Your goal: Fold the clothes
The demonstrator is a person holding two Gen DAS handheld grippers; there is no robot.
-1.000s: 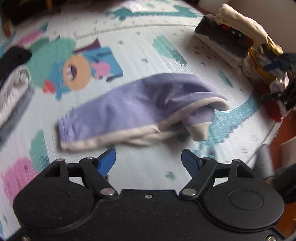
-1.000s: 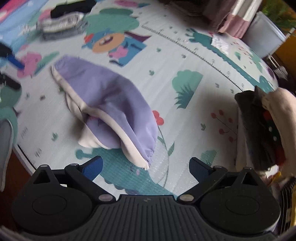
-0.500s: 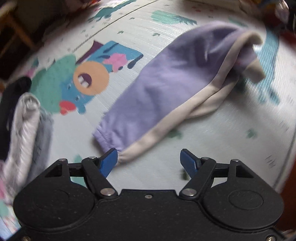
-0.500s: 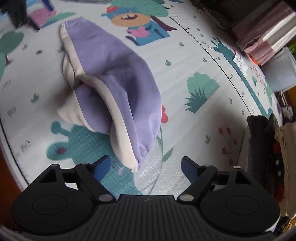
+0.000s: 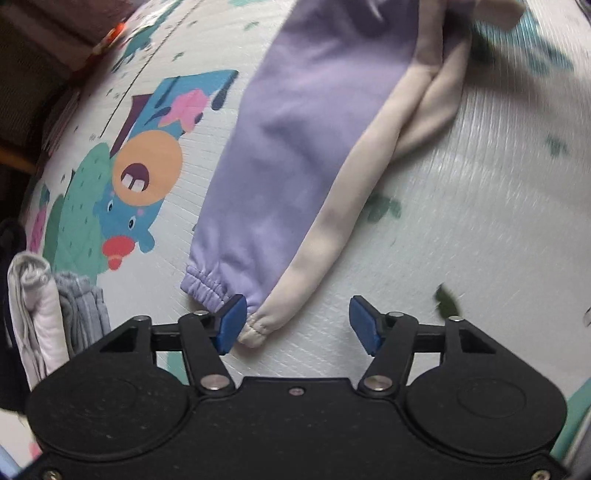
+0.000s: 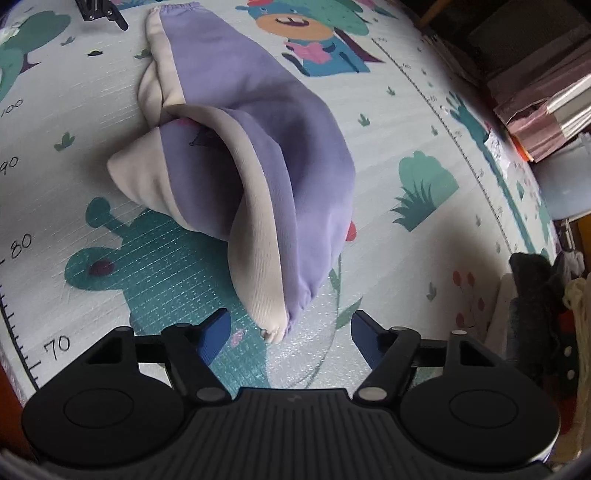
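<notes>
Closing both jaws, I have nothing clamped yet. My left gripper (image 5: 295,325) stands apart over one cuff of the trousers (image 5: 291,147); its left pad overlaps the cuff. My right gripper (image 6: 290,332) stands apart around the other cuff. The trousers (image 6: 258,147) lie crumpled on the mat (image 6: 388,122), near its numbered edge.

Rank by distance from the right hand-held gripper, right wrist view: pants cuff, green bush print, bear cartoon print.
1. Pants cuff: right at the right hand-held gripper, between its closing jaws, not yet pinched.
2. Green bush print: mid-mat, to the right.
3. Bear cartoon print: far edge, top of view.
</notes>
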